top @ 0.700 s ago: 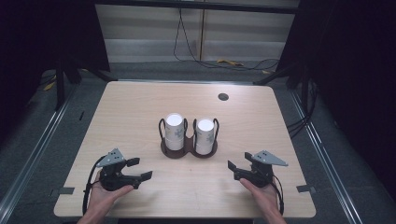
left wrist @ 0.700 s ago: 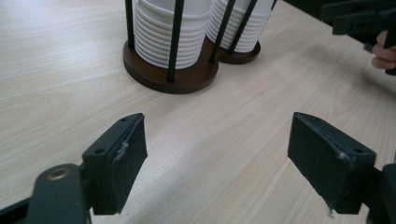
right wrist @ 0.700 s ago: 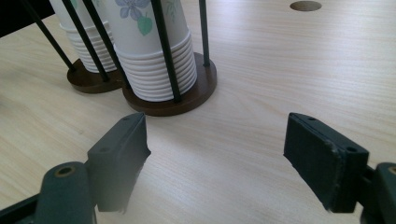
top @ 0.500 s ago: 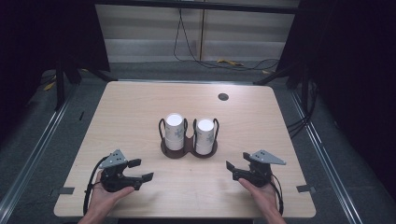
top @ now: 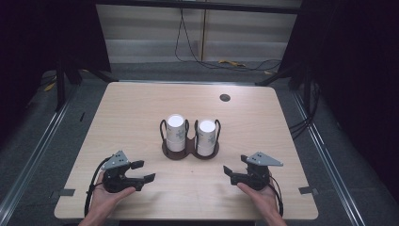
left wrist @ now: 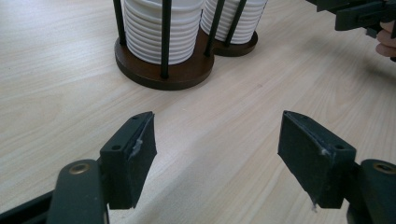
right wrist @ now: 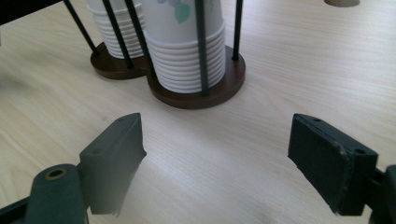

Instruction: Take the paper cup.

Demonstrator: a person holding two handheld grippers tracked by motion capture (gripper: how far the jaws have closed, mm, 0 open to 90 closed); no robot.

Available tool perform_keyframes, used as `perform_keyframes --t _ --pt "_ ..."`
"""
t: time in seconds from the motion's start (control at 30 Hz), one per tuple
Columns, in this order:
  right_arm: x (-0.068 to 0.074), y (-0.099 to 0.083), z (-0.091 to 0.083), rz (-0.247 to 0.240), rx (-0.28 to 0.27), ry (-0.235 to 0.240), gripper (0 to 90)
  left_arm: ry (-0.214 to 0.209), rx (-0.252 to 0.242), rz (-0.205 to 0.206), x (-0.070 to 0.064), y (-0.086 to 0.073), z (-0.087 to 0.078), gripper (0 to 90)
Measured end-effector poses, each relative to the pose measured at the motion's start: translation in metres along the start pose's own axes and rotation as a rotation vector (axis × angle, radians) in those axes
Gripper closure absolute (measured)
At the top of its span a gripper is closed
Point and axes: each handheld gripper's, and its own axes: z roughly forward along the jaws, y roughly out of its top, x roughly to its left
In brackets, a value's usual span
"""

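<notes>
Two stacks of white paper cups stand in a dark wooden holder [top: 190, 150] with black wire posts at the table's middle. The left stack [top: 175, 133] and right stack [top: 206, 137] are upright. In the left gripper view the holder [left wrist: 163, 70] is ahead and left of centre. In the right gripper view the nearer stack [right wrist: 184, 42] carries a small flower print. My left gripper [top: 143, 171] rests low near the front left, open and empty, jaws wide [left wrist: 217, 154]. My right gripper [top: 229, 172] sits near the front right, also open and empty [right wrist: 215, 158].
The light wooden table [top: 131, 113] has a round cable hole [top: 225, 98] at the back right. Metal rails run along the floor on both sides, and cables lie on the floor beyond the far edge. Bare tabletop separates each gripper from the holder.
Both grippers have barely shifted; the right one has edged slightly toward the table's middle. Nothing was picked up or released.
</notes>
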Motion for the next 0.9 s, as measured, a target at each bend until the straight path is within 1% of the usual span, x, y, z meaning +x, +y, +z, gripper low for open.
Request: perform_keyframes --t 0.03,0.07,0.1,0.17,0.2,0.27,0.3,0.33,0.4,0.43,0.47,0.5,0.57,0.6,0.63,0.7,0.73,0.77,0.8,0.83,0.9 --pt "0.002 0.003 -0.001 -0.015 -0.003 0.007 18.3 0.003 0.003 -0.002 0.001 0.000 0.000 27.3" --pt "0.002 0.003 -0.001 -0.015 -0.003 0.007 18.3 0.002 0.009 -0.016 0.002 0.000 0.000 27.3" --pt "0.004 0.006 -0.001 -0.026 -0.003 0.012 18.4 -0.008 0.013 -0.028 0.004 -0.001 0.001 27.9" --pt "0.005 0.009 -0.002 -0.034 -0.003 0.024 18.5 0.000 0.015 -0.037 0.005 -0.001 0.001 26.7" --pt "0.007 0.011 -0.002 -0.041 -0.008 0.029 18.5 -0.002 0.016 -0.033 0.005 0.000 0.001 24.7" --pt "0.009 0.015 -0.002 -0.048 -0.010 0.047 18.6 -0.002 0.001 -0.022 0.004 0.001 0.001 24.5" --pt "0.010 0.017 -0.002 -0.052 -0.010 0.050 18.6 -0.003 0.002 -0.013 0.005 0.001 0.001 24.5" --pt "0.011 0.019 -0.002 -0.057 -0.010 0.059 18.6 0.004 0.005 -0.017 0.004 0.001 0.002 23.5" --pt "0.013 0.023 -0.001 -0.047 -0.016 0.076 18.7 0.012 0.009 -0.016 0.003 0.001 0.002 22.4" --pt "0.014 0.025 -0.001 -0.050 -0.019 0.084 18.7 0.027 0.006 -0.022 0.003 0.001 0.002 22.0" --pt "0.014 0.025 -0.001 -0.050 -0.019 0.084 18.7 0.027 0.006 -0.022 0.003 0.001 0.002 21.9" --pt "0.017 0.031 0.000 -0.056 -0.026 0.097 19.0 0.024 0.001 -0.009 0.003 0.002 0.002 22.4" --pt "0.018 0.035 0.001 -0.058 -0.030 0.106 19.5 0.027 0.010 -0.015 0.002 0.002 0.003 25.5" --pt "0.018 0.037 0.002 -0.061 -0.034 0.112 19.8 0.027 0.010 -0.015 0.002 0.002 0.003 25.2" --pt "0.019 0.040 0.002 -0.064 -0.037 0.114 19.8 0.015 0.027 -0.014 0.001 0.001 0.004 25.5" --pt "0.020 0.044 0.002 -0.059 -0.047 0.122 21.2 0.019 0.020 -0.013 0.000 0.001 0.004 34.7" --pt "0.021 0.046 0.001 -0.063 -0.052 0.134 21.9 0.014 0.016 -0.010 0.000 0.002 0.004 33.7" --pt "0.023 0.048 0.001 -0.073 -0.056 0.138 21.9 0.007 0.008 -0.016 -0.001 0.002 0.004 34.6" --pt "0.023 0.048 0.001 -0.073 -0.056 0.138 21.9 0.007 0.008 -0.016 -0.001 0.002 0.004 35.0" --pt "0.026 0.052 -0.001 -0.079 -0.062 0.150 21.9 0.003 0.009 -0.015 -0.002 0.002 0.004 34.9" --pt "0.029 0.057 -0.002 -0.085 -0.073 0.161 22.0 -0.009 0.017 -0.002 -0.002 0.002 0.003 36.7"
